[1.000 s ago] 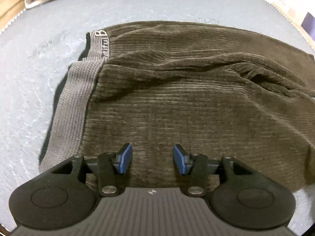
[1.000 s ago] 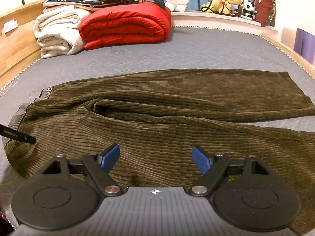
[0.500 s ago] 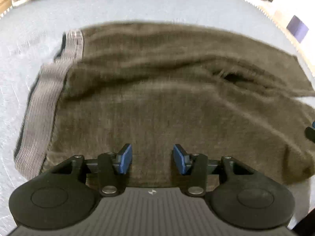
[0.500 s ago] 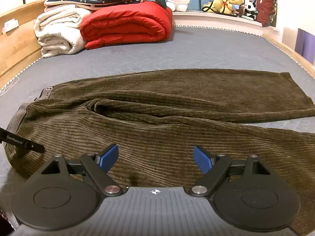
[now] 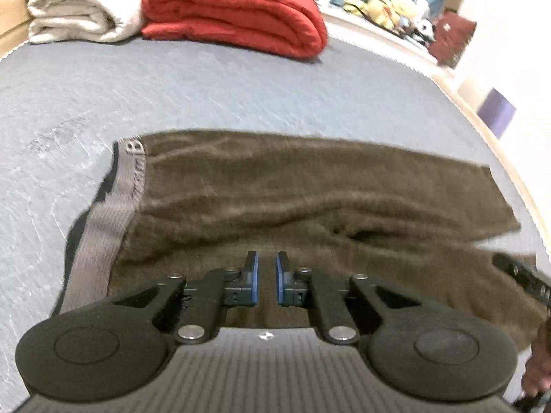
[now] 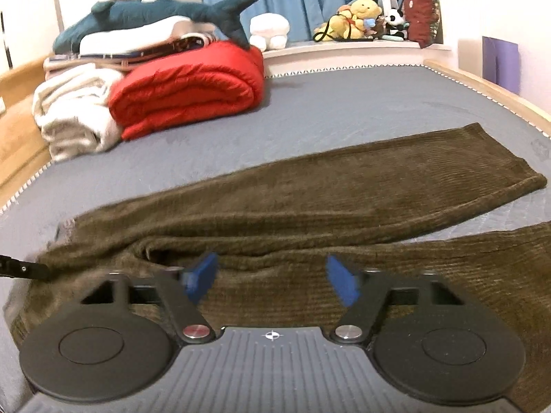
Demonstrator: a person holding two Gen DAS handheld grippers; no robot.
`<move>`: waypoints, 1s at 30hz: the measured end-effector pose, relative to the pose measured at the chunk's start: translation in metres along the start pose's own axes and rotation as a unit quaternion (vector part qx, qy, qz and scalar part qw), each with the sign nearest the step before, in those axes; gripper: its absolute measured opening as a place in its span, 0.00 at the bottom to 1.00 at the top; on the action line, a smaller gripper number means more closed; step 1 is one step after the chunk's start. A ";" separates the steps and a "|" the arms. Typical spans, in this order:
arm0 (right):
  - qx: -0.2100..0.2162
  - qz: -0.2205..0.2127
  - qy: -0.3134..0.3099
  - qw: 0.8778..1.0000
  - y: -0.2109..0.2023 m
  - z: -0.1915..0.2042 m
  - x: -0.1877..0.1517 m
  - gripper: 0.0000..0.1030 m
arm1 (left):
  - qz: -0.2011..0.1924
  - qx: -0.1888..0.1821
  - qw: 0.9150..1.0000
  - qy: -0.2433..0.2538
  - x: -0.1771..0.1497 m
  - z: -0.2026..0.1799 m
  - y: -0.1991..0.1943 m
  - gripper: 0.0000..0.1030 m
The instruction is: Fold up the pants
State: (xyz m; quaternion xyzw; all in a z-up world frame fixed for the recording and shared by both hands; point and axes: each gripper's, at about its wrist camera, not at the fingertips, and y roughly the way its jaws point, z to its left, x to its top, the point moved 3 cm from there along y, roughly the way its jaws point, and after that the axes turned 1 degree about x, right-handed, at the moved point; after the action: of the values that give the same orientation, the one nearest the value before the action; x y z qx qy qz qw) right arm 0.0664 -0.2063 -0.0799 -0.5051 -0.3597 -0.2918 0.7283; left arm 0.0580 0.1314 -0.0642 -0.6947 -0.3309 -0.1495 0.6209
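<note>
The brown corduroy pants (image 6: 310, 213) are spread flat on the grey bed (image 6: 344, 117), in front of the red blanket (image 6: 186, 93). The left hand-held gripper (image 5: 267, 277) is being clenched over the pants near the waistband (image 5: 103, 227); whether cloth is pinched cannot be told. The right hand-held gripper (image 6: 272, 278) is being narrowed above the pants, with nothing grasped.

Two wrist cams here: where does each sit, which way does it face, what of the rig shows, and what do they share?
Left wrist: on the left hand-held gripper, looking down over the pants at the waistband end; jaws closing, nearly shut, fabric below them; the right tool pokes in at the right edge.
Right wrist: on the right hand-held gripper, facing across the bed over both legs; jaws closing, well apart.
Shared: pants, red blanket, white blanket, plush toys.
</note>
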 end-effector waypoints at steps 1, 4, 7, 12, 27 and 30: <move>0.007 -0.004 0.003 1.000 0.000 -0.001 0.002 0.39 | -0.004 0.005 1.000 -0.009 0.009 0.004 0.001 0.10; 0.006 -0.018 0.003 1.000 0.002 -0.003 0.005 0.32 | -0.015 0.025 0.999 -0.037 0.039 0.019 0.010 0.10; 0.009 -0.011 0.014 1.000 0.009 -0.007 0.008 0.32 | -0.025 0.044 0.997 -0.058 0.071 0.038 0.026 0.10; 0.021 0.004 0.030 0.999 0.019 -0.015 0.011 0.33 | -0.037 0.065 0.996 -0.043 0.119 0.067 0.075 0.10; 0.040 0.017 0.022 0.999 0.027 -0.019 0.017 0.42 | 0.060 -0.006 0.995 0.079 0.149 0.101 0.219 0.75; 0.038 0.019 0.021 0.999 0.029 -0.019 0.019 0.42 | 0.063 -0.047 0.992 0.104 0.148 0.094 0.214 0.22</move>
State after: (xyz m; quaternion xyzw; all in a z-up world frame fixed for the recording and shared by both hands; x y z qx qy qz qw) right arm 0.1045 -0.2160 -0.0843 -0.4773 -0.3455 -0.2748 0.7598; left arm 0.2856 0.2602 -0.1533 -0.7234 -0.2132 -0.1970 0.6265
